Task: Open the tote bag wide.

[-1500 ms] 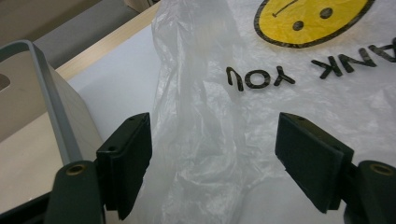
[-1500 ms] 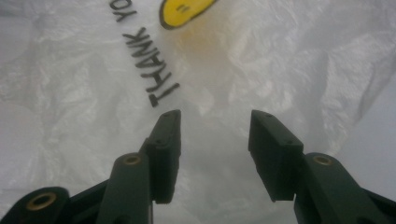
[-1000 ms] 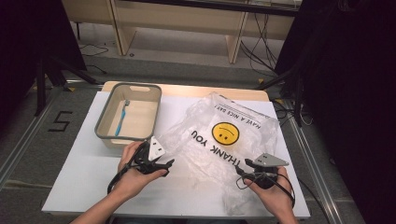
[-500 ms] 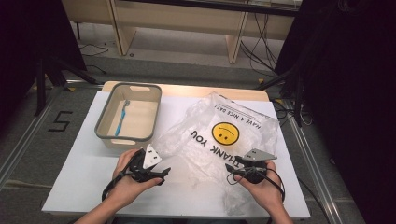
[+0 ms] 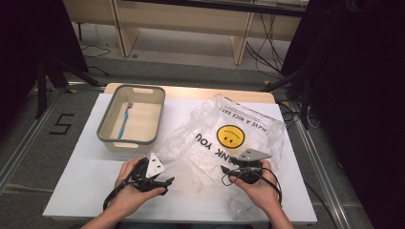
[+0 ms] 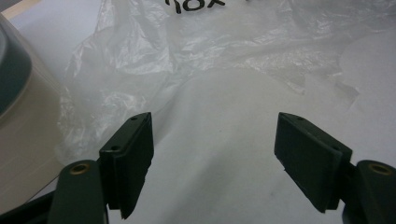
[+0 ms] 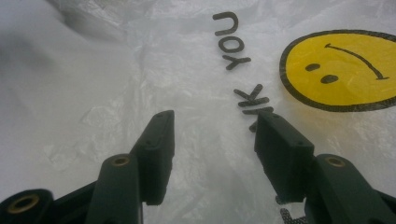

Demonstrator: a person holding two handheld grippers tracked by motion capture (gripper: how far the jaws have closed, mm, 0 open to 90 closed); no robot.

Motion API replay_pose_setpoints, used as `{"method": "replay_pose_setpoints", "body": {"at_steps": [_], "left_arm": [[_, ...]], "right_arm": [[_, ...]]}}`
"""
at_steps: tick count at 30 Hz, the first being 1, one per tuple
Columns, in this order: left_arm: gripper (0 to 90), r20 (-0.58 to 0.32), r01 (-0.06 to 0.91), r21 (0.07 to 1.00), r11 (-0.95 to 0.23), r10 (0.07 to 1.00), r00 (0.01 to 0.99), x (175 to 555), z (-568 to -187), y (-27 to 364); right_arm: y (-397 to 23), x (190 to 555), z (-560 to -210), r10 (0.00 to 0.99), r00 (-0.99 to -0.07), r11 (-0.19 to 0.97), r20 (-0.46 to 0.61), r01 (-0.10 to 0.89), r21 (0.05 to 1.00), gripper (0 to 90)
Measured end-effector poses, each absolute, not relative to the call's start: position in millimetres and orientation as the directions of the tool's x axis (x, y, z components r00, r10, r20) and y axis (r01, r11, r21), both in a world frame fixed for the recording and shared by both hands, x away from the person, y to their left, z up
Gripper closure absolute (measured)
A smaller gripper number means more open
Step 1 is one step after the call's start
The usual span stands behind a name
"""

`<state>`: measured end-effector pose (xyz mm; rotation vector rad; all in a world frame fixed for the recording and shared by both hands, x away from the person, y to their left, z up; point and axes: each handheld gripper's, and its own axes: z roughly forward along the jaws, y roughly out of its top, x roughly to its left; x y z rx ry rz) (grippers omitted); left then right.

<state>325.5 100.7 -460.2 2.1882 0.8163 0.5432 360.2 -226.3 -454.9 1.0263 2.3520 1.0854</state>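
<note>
Broadly, the white table (image 5: 76, 191) carries everything: a clear plastic bag (image 5: 224, 143) printed with a yellow smiley face (image 5: 230, 136) and black "THANK YOU" lettering lies crumpled across its middle and right, and a grey-rimmed beige tub (image 5: 107, 140) stands just beside the bag's left edge. Inside the tub lies a blue toothbrush (image 5: 125, 120).

The left gripper (image 5: 160, 183) rests low on bare table just short of the bag's near-left fringe; in the left gripper view its jaws stand wide apart with nothing between them, the bag's ragged edge (image 6: 116, 93) lying ahead. The right gripper (image 5: 228, 171) hovers over the bag's near side, jaws parted and empty, with the lettering (image 7: 243, 84) and the film right in front of them.

My reading is that this is the approach stage: both hands are lining up on the bag, and no grasp is made yet. The next move likely calls for sinking a gripper onto a raised fold and closing on a single layer. Thin film slips and bunches, so picking a crease that stands proud of the table looks wise.
</note>
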Motion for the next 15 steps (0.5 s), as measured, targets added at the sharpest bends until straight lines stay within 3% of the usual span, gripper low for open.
{"method": "replay_pose_setpoints", "body": {"at_steps": [15], "left_arm": [[28.5, 0.137, 0.377, 0.746, -0.549, 0.681, 0.72, 325, -464, 96]], "right_arm": [[-215, 366, -457, 0.722, -0.692, 0.453, -0.005, 0.467, 0.76, 48.9]]}}
